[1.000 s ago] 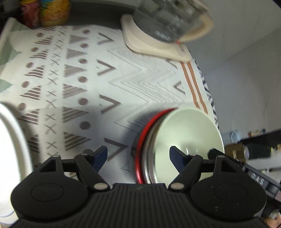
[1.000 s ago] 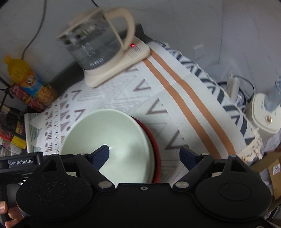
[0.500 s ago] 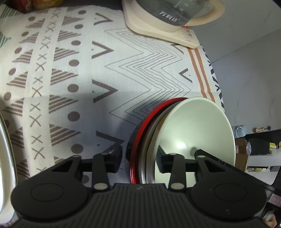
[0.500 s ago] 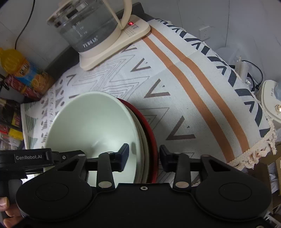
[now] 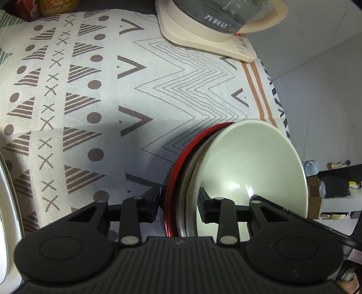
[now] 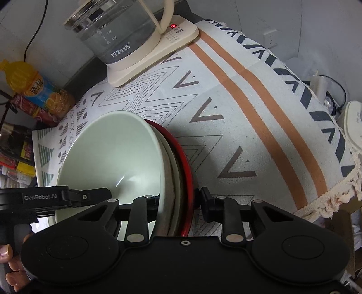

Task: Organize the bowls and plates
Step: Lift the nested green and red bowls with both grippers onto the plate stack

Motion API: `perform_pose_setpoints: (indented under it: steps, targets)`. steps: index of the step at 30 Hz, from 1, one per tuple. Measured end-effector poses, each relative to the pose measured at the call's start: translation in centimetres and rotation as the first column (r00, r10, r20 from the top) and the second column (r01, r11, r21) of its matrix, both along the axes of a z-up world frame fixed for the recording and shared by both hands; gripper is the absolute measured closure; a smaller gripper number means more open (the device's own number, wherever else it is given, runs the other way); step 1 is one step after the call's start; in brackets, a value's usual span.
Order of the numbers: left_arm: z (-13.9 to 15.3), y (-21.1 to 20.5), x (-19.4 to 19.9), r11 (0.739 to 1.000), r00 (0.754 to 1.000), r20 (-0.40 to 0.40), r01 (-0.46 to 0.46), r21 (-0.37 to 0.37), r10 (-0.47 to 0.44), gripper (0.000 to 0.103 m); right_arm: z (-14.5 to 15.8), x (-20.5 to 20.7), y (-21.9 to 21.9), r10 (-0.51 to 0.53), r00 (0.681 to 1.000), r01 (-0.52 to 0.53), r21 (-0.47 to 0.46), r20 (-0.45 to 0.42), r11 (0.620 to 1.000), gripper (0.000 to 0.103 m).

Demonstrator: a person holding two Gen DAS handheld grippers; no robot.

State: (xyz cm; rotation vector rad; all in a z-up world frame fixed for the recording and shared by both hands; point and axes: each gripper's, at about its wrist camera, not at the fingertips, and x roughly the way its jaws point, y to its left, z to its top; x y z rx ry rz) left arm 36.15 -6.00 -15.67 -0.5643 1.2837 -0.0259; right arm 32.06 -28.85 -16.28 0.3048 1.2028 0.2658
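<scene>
Left wrist view: the left gripper (image 5: 178, 204) has just been closing its fingers (image 5: 150, 207) across the near rim of a nested stack of bowls (image 5: 192, 181), one finger outside the red outer bowl (image 5: 175, 171), the other inside the pale green top bowl (image 5: 255, 167). The pads look pressed on the rims, so the whole stack seems pinched as one. The stack stands on a patterned tablecloth (image 5: 113, 95) over the desk, well apart from the glass electric kettle (image 5: 215, 20) on its cream base at the far edge.

Right wrist view: the right gripper (image 6: 178, 202) has likewise just narrowed onto the opposite rim of the same stack, with the pale green bowl (image 6: 108, 158) and red rim (image 6: 186, 167) between its fingers (image 6: 209, 203). Gripping both sides probably keeps the heavy stack level for a joint lift. The other tool's arm (image 6: 56, 199) reaches into the bowl; an orange drink bottle (image 6: 31, 86) lies behind.
</scene>
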Motion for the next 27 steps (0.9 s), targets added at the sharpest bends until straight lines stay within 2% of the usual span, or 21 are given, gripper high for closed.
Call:
perform_pose_setpoints:
  steps: [5,15,27]
  targets:
    - [1.3,1.1,-0.3,1.0,0.999,0.039,-0.016,-0.018,0.016,0.07,0.6,0.3,0.6,-0.002,1.0,0.002,0.012,0.017,1.0,0.075]
    - [3.7,5.1,-1.9,0.993,0.99,0.083,-0.109,-0.036,0.112,0.07,3.3,1.1,4.2,0.081,0.994,-0.084,0.033,0.08,0.996,0.075]
    - [6.4,11.9,-6.0,0.965,0.957,0.121,-0.259,-0.041,0.262,0.07,5.6,0.8,11.0,0.219,0.968,-0.227,0.055,0.125,0.972,0.075]
